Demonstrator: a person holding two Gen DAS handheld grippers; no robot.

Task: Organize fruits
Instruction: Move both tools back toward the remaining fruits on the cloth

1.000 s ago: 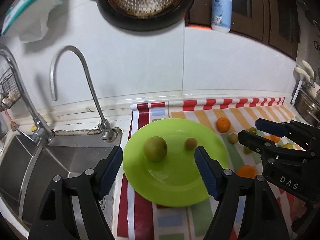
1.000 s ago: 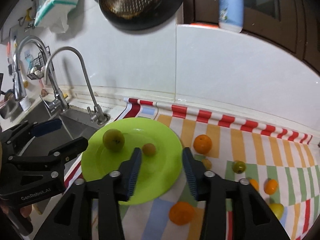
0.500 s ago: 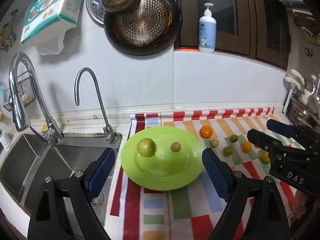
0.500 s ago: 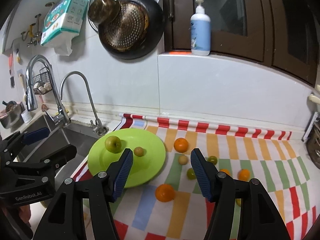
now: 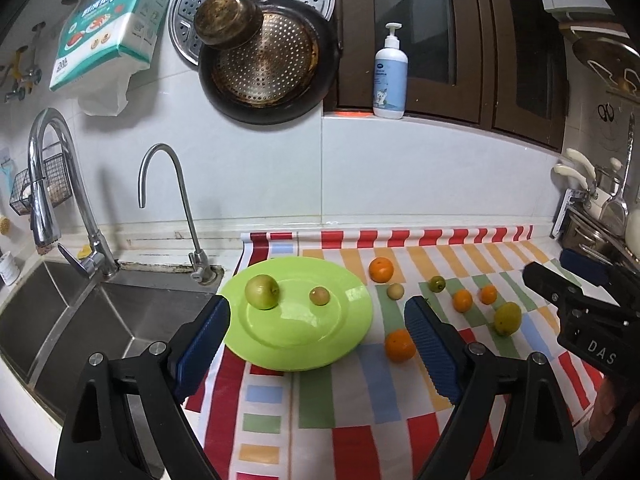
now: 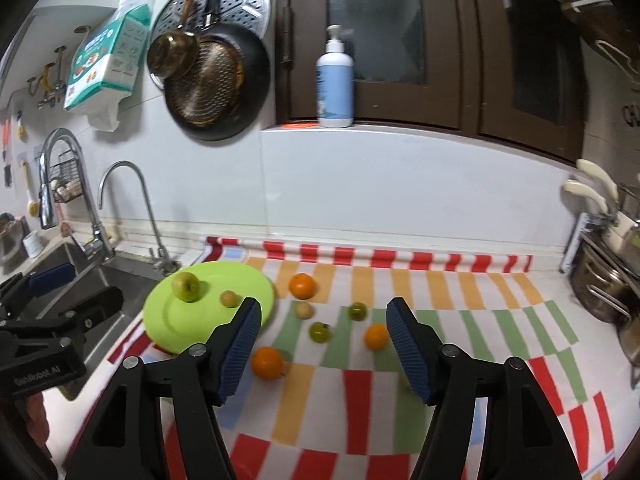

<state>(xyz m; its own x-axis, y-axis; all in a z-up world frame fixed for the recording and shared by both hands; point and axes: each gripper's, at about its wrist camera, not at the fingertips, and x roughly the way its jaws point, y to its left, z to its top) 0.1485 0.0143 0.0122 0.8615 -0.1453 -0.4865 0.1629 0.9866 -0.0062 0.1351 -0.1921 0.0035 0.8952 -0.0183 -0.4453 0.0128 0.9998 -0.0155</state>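
Note:
A lime-green plate (image 5: 296, 336) (image 6: 176, 320) lies at the left end of a striped cloth (image 5: 360, 408), beside the sink. It holds a green apple (image 5: 262, 291) (image 6: 186, 287) and a small brownish fruit (image 5: 319, 295) (image 6: 229, 298). Loose on the cloth to its right are oranges (image 5: 399, 345) (image 6: 267, 362) (image 6: 302, 285), small green fruits (image 6: 319, 332) and a yellow-green one (image 5: 507, 318). My left gripper (image 5: 316, 344) hangs open and empty in front of the plate. My right gripper (image 6: 324, 328) hovers over the loose fruit, its jaws opening with nothing held.
A steel sink (image 5: 80, 312) with two taps (image 5: 168, 200) lies left of the plate. Steel pots (image 6: 600, 292) stand at the cloth's right end. Pans (image 5: 264, 60) hang on the tiled wall, and a soap bottle (image 5: 390, 76) stands on the ledge.
Both grippers have pulled back and up from the plate, so the plate and fruit look smaller and more of the cloth shows. Both pairs of jaws stand wider than before.

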